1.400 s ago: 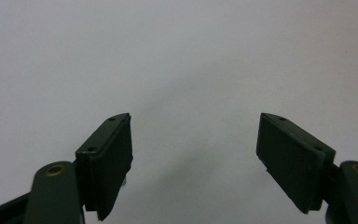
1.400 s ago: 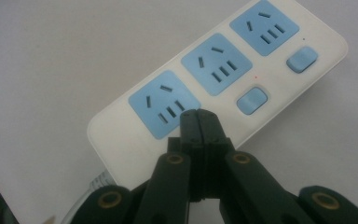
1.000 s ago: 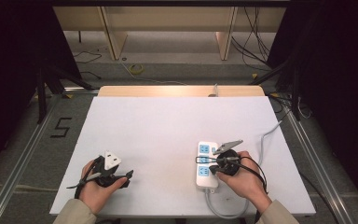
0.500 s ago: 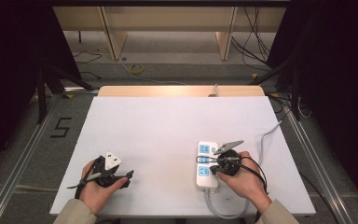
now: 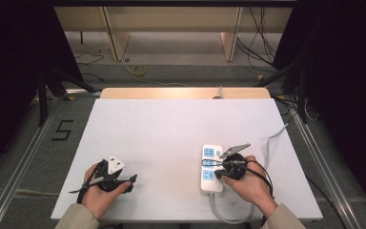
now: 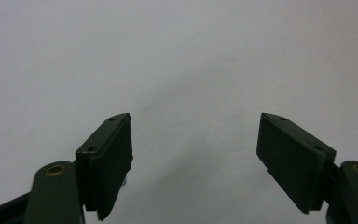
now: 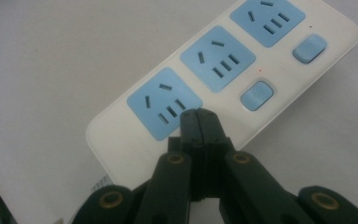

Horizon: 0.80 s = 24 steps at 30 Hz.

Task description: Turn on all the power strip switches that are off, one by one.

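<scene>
**Both hands parked, right jaws pressed together over the power strip**

Nothing has shifted since the earlier frames: both my hands sit where they were, and the power strip (image 5: 211, 168) lies in the same spot on the white table (image 5: 171, 133).

My right gripper (image 5: 216, 171) is clenched, its two black jaws pressed flat against each other with nothing between them. In the right gripper view the tips hover over the near end of the strip (image 7: 223, 74), just at the edge of the closest blue socket (image 7: 164, 102); whether they touch the plastic I cannot tell. Two more blue sockets and two blue switches run along the strip beyond it. The strip's grey cable (image 5: 228, 217) curls off the table's near edge beside my right wrist.

My left gripper (image 6: 196, 163) is released, jaws wide apart over bare table, well apart from the strip, near the front left.
</scene>
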Motion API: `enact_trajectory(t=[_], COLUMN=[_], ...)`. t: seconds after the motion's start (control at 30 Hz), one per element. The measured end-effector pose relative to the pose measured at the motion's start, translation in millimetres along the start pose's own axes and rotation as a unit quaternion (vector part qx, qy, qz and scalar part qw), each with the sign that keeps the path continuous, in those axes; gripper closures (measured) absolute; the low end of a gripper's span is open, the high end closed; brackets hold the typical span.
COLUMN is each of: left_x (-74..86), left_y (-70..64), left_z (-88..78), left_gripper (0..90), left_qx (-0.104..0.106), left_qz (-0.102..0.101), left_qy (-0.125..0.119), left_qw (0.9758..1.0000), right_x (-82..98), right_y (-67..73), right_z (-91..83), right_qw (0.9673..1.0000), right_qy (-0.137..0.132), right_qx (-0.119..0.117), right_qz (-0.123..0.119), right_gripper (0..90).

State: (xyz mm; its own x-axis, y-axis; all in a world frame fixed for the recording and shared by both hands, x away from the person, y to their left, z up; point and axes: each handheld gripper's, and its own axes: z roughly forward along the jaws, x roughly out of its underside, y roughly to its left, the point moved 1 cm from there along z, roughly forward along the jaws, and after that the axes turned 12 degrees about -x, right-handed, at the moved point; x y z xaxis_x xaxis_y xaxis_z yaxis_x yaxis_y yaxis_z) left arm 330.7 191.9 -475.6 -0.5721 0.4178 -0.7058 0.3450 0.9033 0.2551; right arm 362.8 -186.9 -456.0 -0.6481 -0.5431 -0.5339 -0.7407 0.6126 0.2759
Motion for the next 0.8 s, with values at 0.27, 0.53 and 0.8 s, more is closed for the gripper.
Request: enact_trajectory(t=[0.27, 0.53, 0.8], left_x=[-0.6, -0.4, 0.2], left_y=[-1.2, -1.4, -1.6], left_z=[-0.2, 0.9, 1.4], left_gripper=[26.5, 26.6, 26.4], left_qx=[0.000, 0.003, 0.004], left_qz=[0.002, -0.001, -0.002], left_qy=[-0.001, 0.002, 0.003], left_qw=[1.0000, 1.0000, 1.0000], right_x=[0.6, 0.8, -2.5], right_y=[-0.4, -2.9, -0.1], right_z=[-0.7, -4.3, -8.3], right_qw=[1.0000, 0.9995, 0.9997], right_qy=[-0.005, -0.024, -0.024], right_qx=[-0.001, -0.013, -0.002], right_qz=[0.002, 0.013, 0.000], right_gripper=[90.0, 90.0, 90.0])
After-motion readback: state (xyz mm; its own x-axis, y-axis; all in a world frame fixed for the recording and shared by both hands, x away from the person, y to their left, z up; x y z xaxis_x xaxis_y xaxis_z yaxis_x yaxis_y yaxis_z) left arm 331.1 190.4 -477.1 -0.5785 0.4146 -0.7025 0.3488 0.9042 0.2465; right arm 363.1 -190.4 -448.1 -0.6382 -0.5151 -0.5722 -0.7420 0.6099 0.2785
